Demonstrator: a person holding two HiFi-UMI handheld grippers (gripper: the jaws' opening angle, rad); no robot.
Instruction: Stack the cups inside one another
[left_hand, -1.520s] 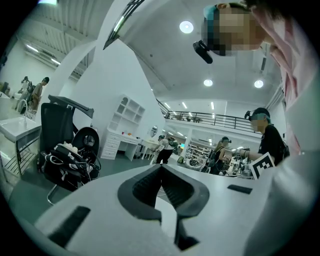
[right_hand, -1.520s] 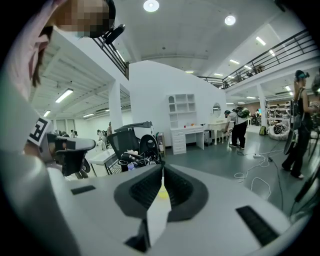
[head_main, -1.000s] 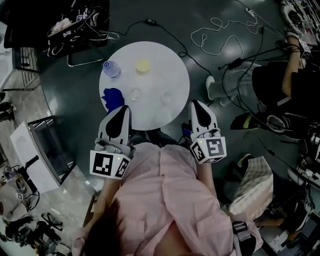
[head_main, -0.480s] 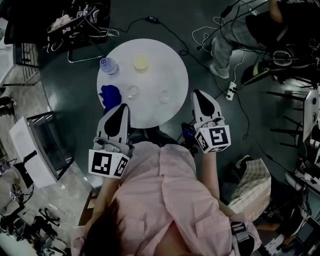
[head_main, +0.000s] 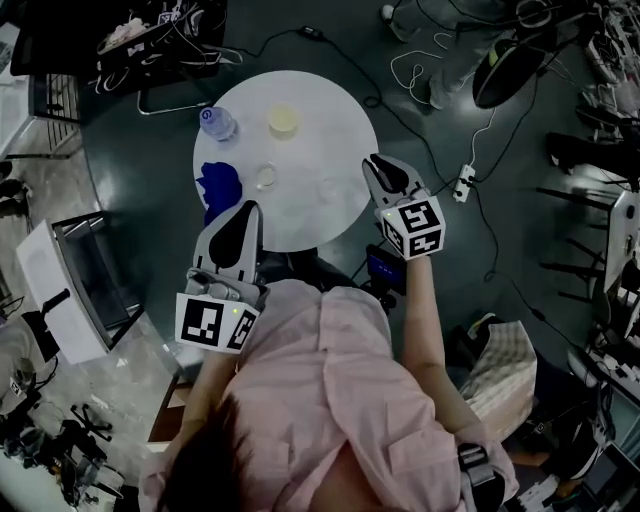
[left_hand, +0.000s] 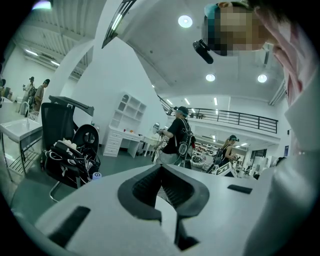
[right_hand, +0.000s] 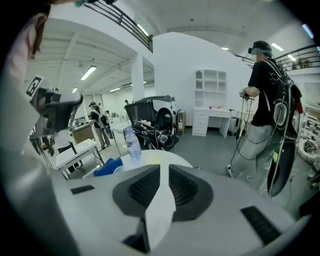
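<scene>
**Standing off from the cups: nothing stacked, nothing gripped**

Status: three cups stand apart on the round white bench (head_main: 300, 225). A yellow cup (head_main: 284, 120) is at the far side, just beside a water bottle (head_main: 218, 122). A clear cup (head_main: 266, 177) sits near the middle, close to a blue cloth (head_main: 220, 185). A second clear cup (head_main: 330, 188) is toward the right edge. None is nested, so the task appears to be at its start.

Grippers: the left gripper (head_main: 243, 215) hangs over the near rim of the bench, its jaws pressed together at the tips with nothing between them. The right gripper (head_main: 375, 165) hovers at the right rim, near the second clear cup. Its jaws are parted by only a narrow slit and hold nothing.

Risks, as judged:
- Jaws this narrow cannot straddle a cup. An approach without widening them would likely shove or topple it.
- The second clear cup is near the rim, so a push from the right gripper could send it off the bench.
- Both clear cups show faintly against the white top, and a misjudged rim is plausible.
- Reaching for the yellow cup risks clipping the bottle beside it.
</scene>
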